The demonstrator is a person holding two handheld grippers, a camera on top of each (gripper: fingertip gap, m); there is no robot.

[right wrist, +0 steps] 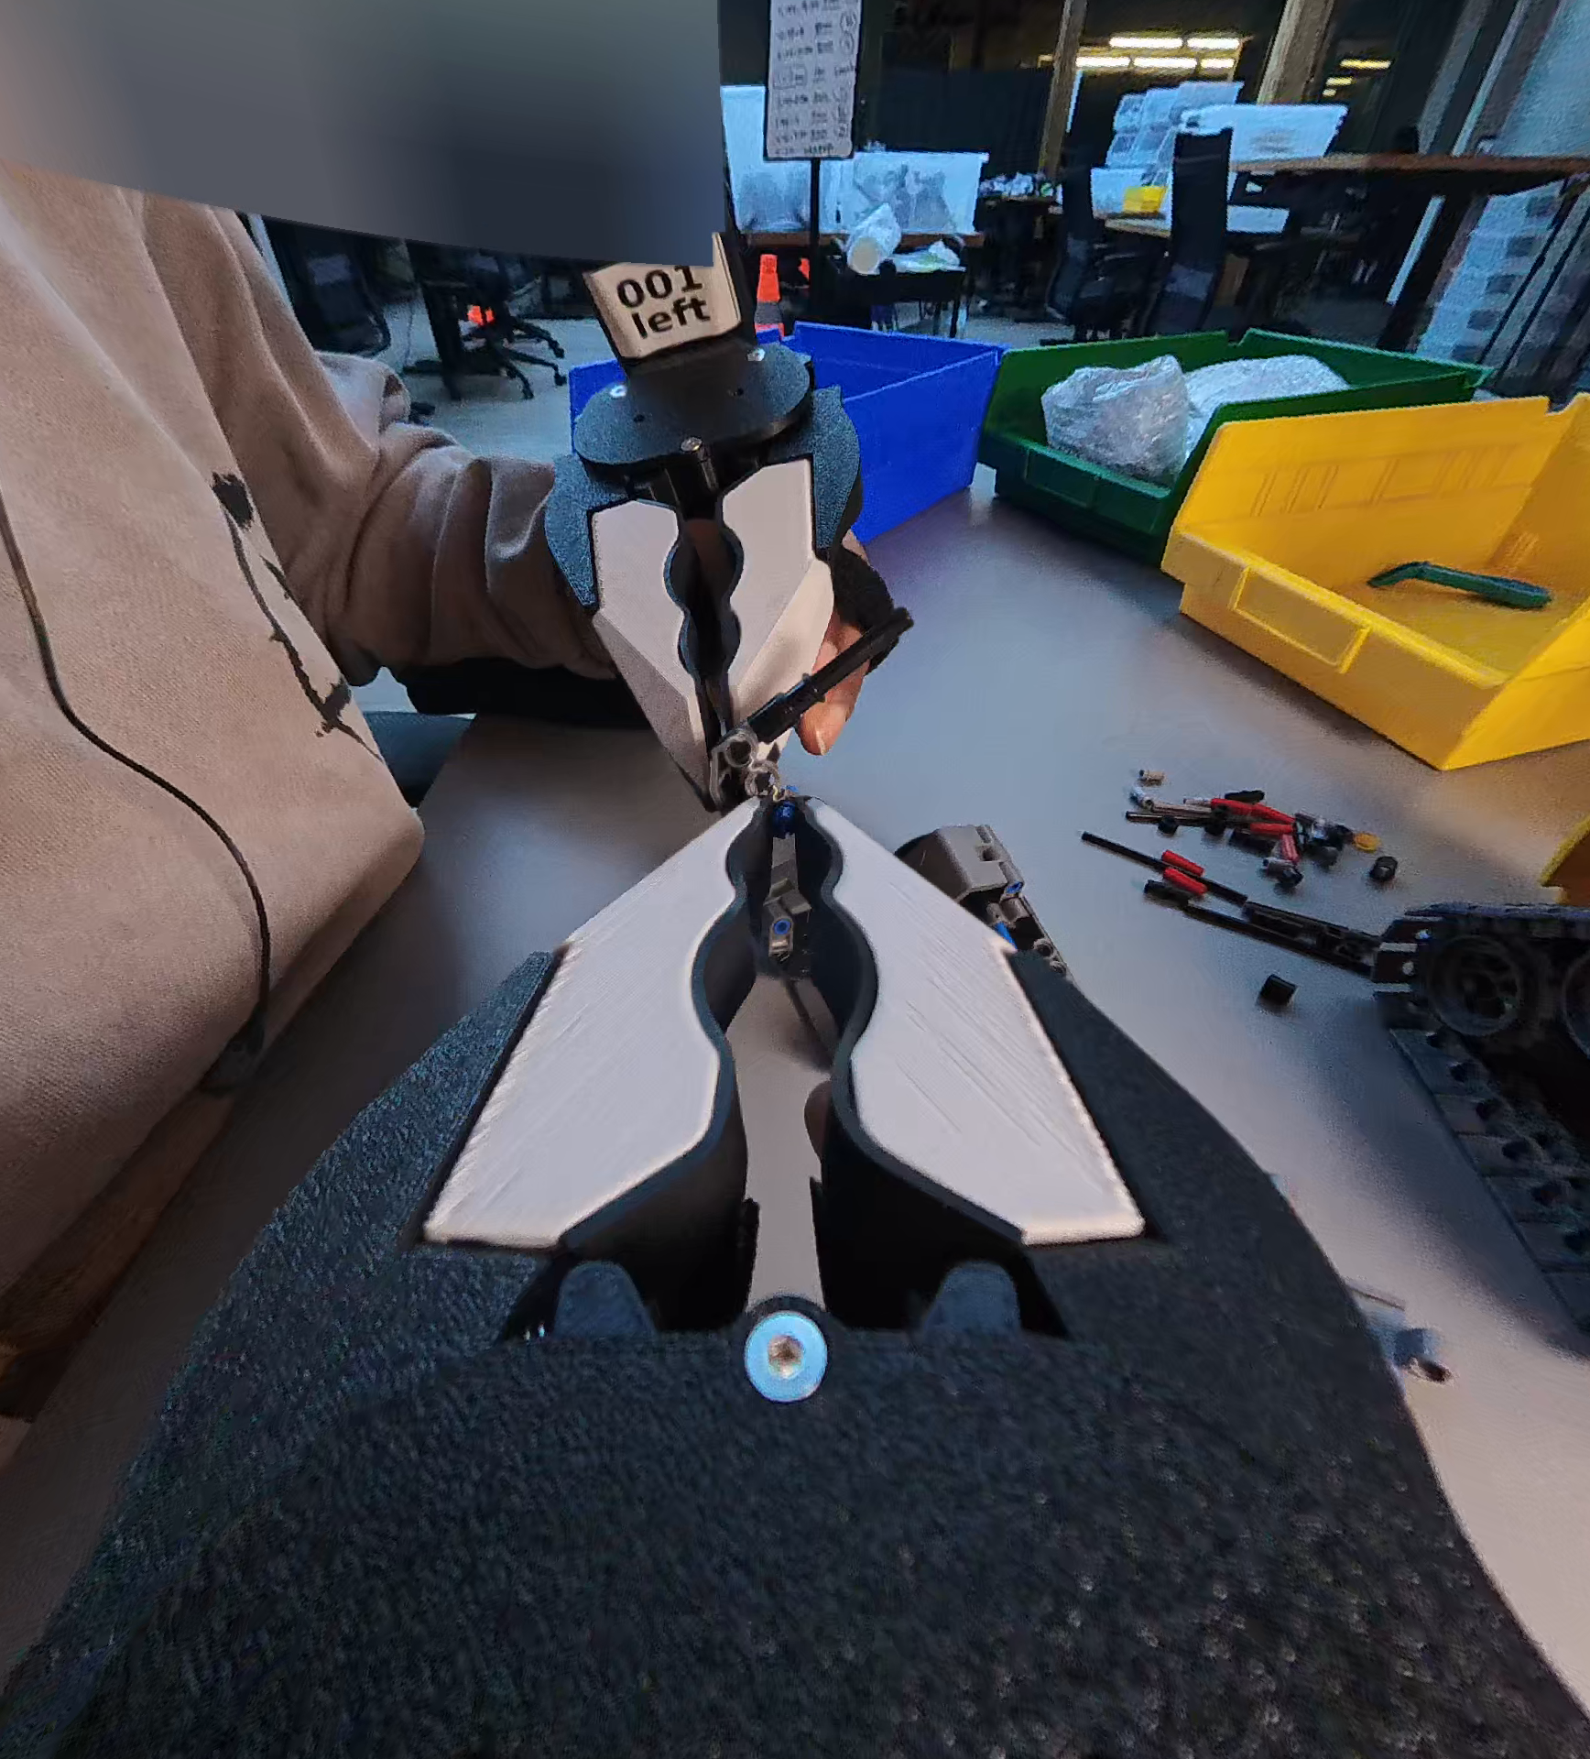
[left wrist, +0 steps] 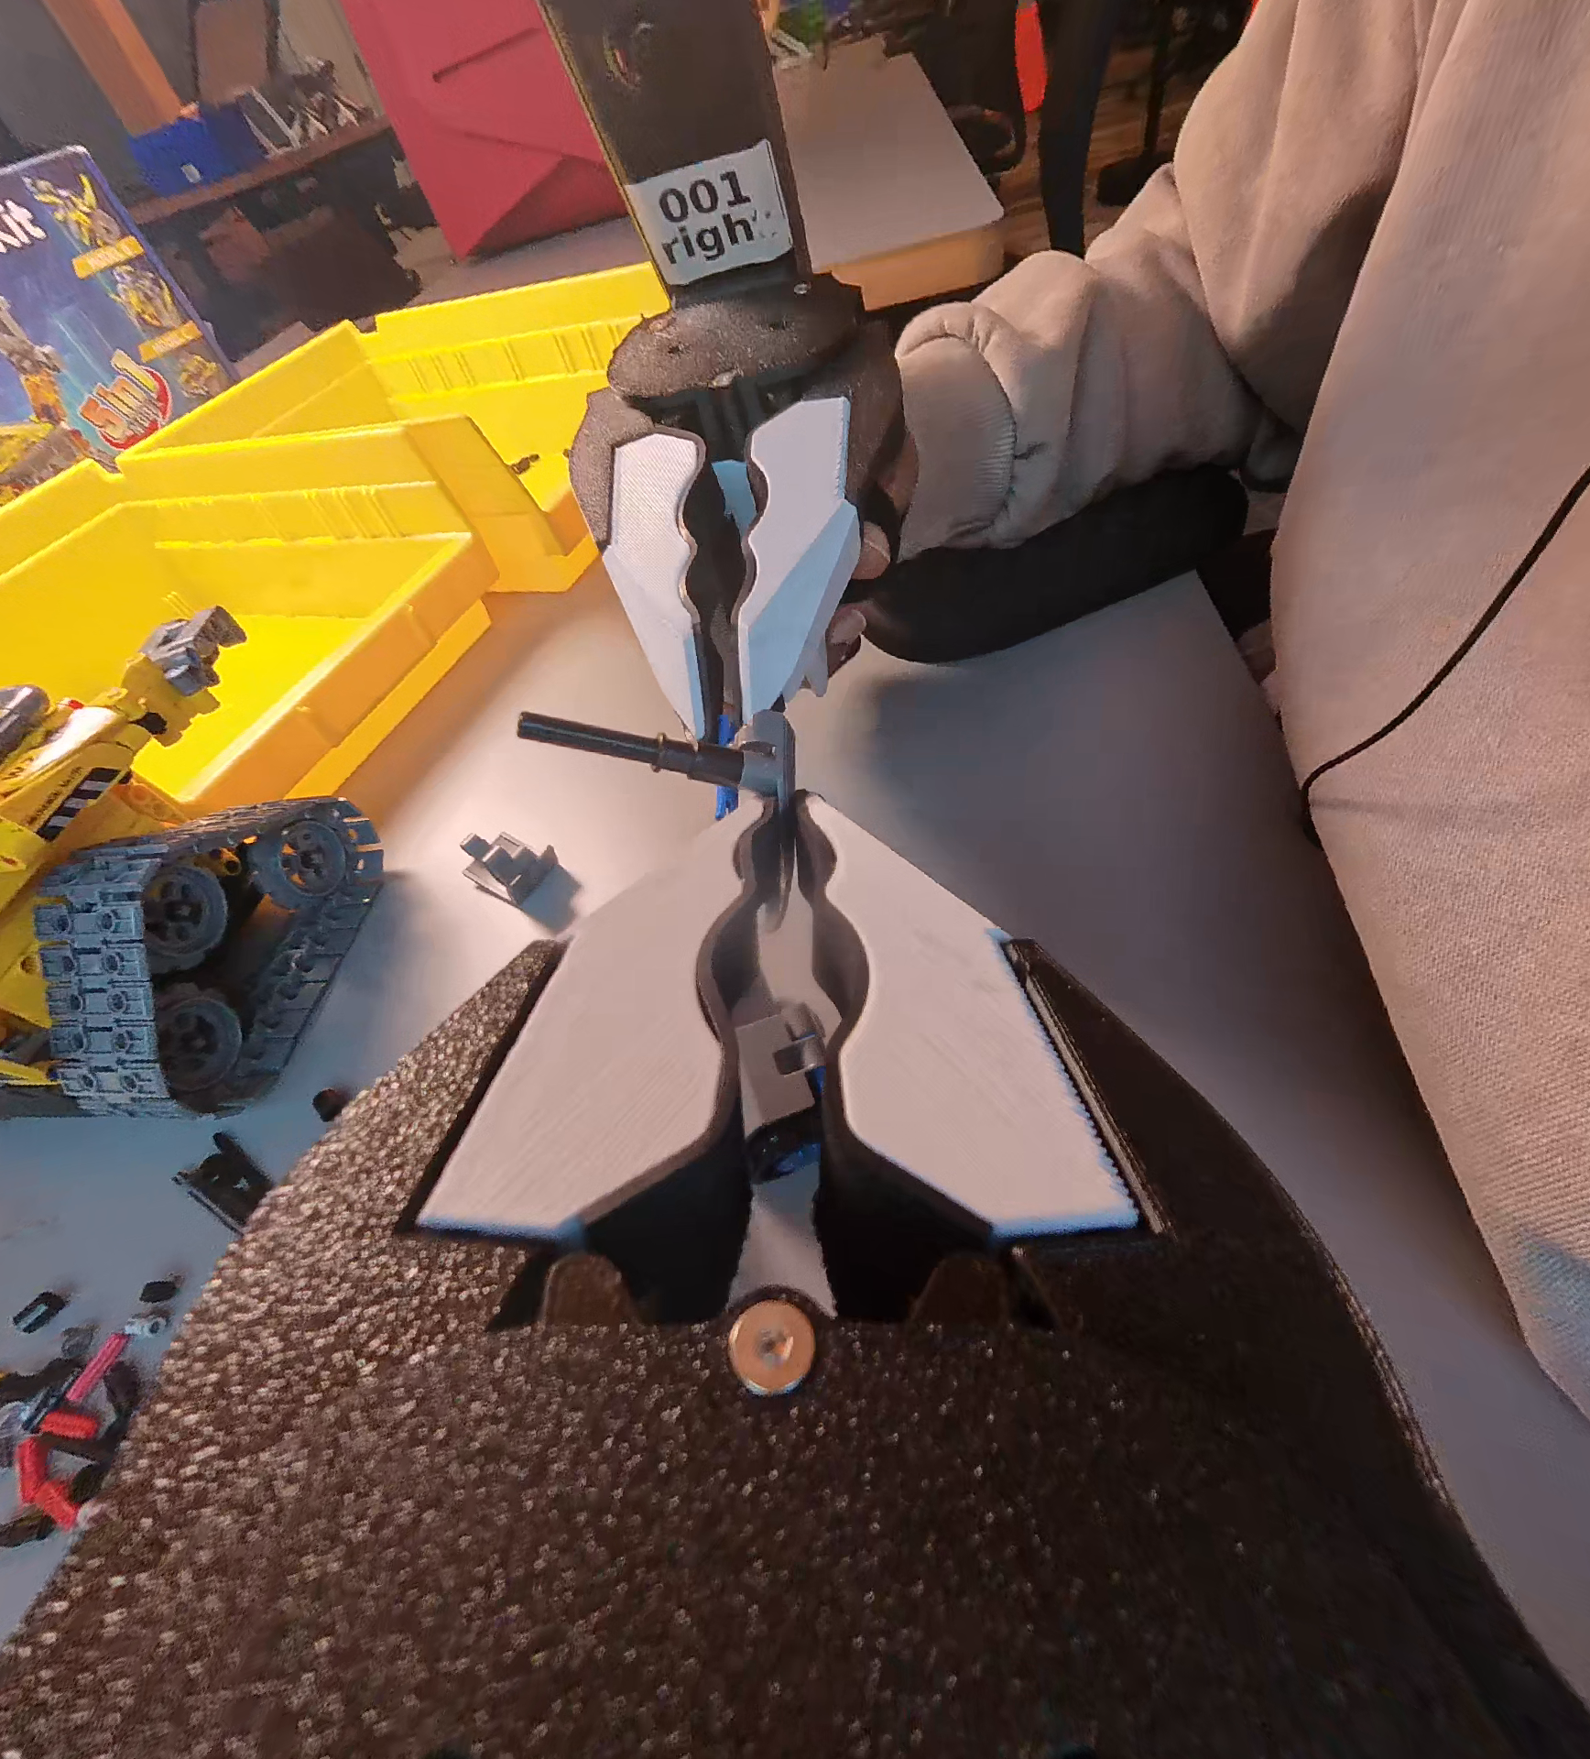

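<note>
My left gripper (left wrist: pixel 777 809) is shut on a small grey connector (left wrist: pixel 769 752) with a black axle (left wrist: pixel 596 736) sticking out to the left. In the right wrist view the left gripper (right wrist: pixel 725 766) holds the same connector (right wrist: pixel 739 752), and the axle (right wrist: pixel 820 681) points up and right. My right gripper (right wrist: pixel 777 809) is shut on a small blue pin (right wrist: pixel 782 817), tip to tip with the left gripper. In the left wrist view the right gripper (left wrist: pixel 720 719) comes down from above, with the blue pin (left wrist: pixel 725 766) against the connector. Both are held above the grey table (left wrist: pixel 1010 809).
A yellow tracked vehicle model (left wrist: pixel 106 904) stands at the left of the table. Yellow bins (left wrist: pixel 296 571), a blue bin (right wrist: pixel 905 409) and a green bin (right wrist: pixel 1153 476) line the far side. Loose small parts (right wrist: pixel 1248 828) and a grey block (right wrist: pixel 972 866) lie nearby. A person's sleeve (left wrist: pixel 1105 381) is close. Less than 4 cm separates the two grippers' tips. Both grippers' tips are roughly 9 cm from the grey block (right wrist: pixel 972 866).
</note>
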